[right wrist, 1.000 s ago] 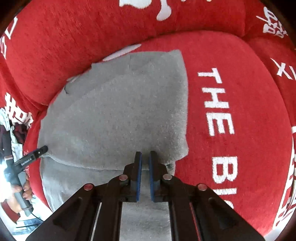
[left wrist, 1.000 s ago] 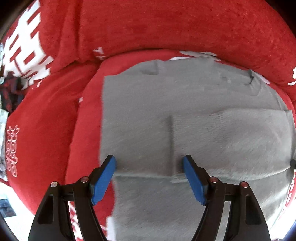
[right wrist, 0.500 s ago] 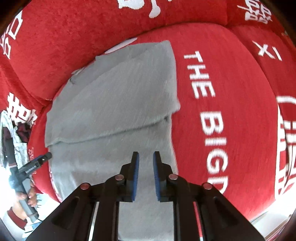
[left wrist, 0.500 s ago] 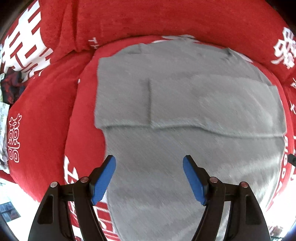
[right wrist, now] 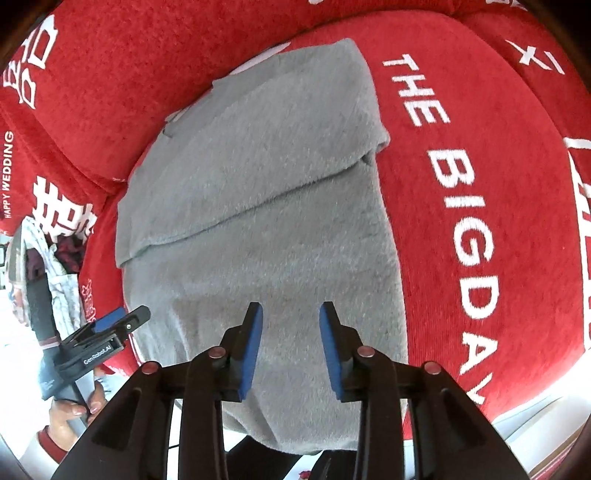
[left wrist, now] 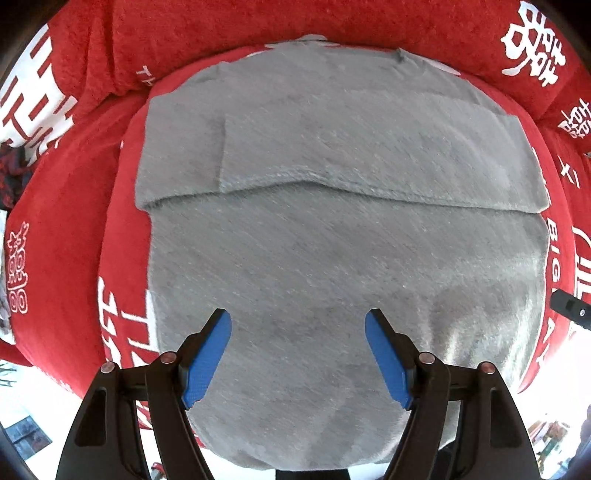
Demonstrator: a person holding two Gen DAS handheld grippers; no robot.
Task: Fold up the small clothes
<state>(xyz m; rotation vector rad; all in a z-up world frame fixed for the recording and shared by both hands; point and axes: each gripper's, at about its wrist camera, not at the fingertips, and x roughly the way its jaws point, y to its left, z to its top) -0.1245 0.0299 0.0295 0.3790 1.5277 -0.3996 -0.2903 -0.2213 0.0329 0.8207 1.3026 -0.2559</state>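
A grey fleece garment [left wrist: 332, 258] lies flat on a red sofa seat [left wrist: 70, 229], its far part folded over with the sleeves [left wrist: 369, 147] laid across. Its near hem hangs over the seat's front edge. My left gripper [left wrist: 298, 325] is open and empty, above the garment's near part. In the right wrist view the garment [right wrist: 258, 221] fills the middle. My right gripper [right wrist: 291, 314] is open and empty above its near right part. The left gripper also shows in the right wrist view [right wrist: 122, 321], at the garment's left edge.
The red sofa cushion [right wrist: 480, 184] carries white lettering to the right of the garment. The sofa back [left wrist: 295, 22] rises behind it. Other clothes [right wrist: 55, 258] lie at the far left of the sofa. The floor [left wrist: 22, 413] shows below the seat's front edge.
Both grippers have drawn back toward the seat's front edge, away from the fold. My right gripper has opened and let go of the garment. The left stayed open.
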